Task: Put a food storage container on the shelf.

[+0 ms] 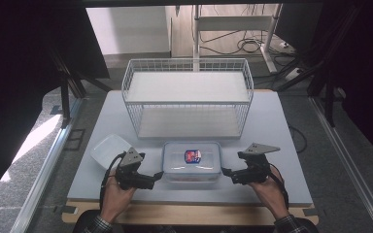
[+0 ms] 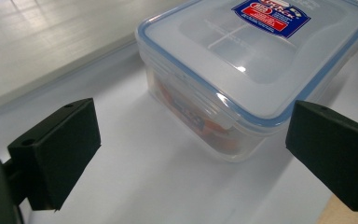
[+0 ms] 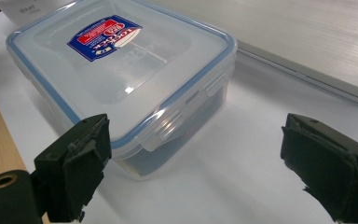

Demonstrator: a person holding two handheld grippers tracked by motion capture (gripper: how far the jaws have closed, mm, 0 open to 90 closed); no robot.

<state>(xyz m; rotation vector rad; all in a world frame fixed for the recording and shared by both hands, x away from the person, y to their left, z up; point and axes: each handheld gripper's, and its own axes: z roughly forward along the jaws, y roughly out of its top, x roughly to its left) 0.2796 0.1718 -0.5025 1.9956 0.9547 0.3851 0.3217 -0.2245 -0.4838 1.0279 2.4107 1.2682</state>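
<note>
- High view: a clear plastic container [image 1: 192, 161] with a blue-rimmed lid and a red-and-blue label sits near the front edge of the pale desk [image 1: 281, 145], between the two claws.
- The left claw [image 1: 158, 176] points at the container's left end, its tip just beside the wall; I cannot tell whether it touches.
- The right claw [image 1: 225, 172] points at the container's right end, close to it.
- Behind the container stands a white wire basket [image 1: 188, 97] with two levels.
- A loose translucent lid [image 1: 108, 149] lies left of the container, beside the left hand [image 1: 116, 199].
- Left gripper view: the claw's jaws are spread wide, with a corner of the container ahead between them, nothing pinched.
- Right gripper view: the jaws are likewise spread, one near the container's latched end, gripping nothing.
</note>
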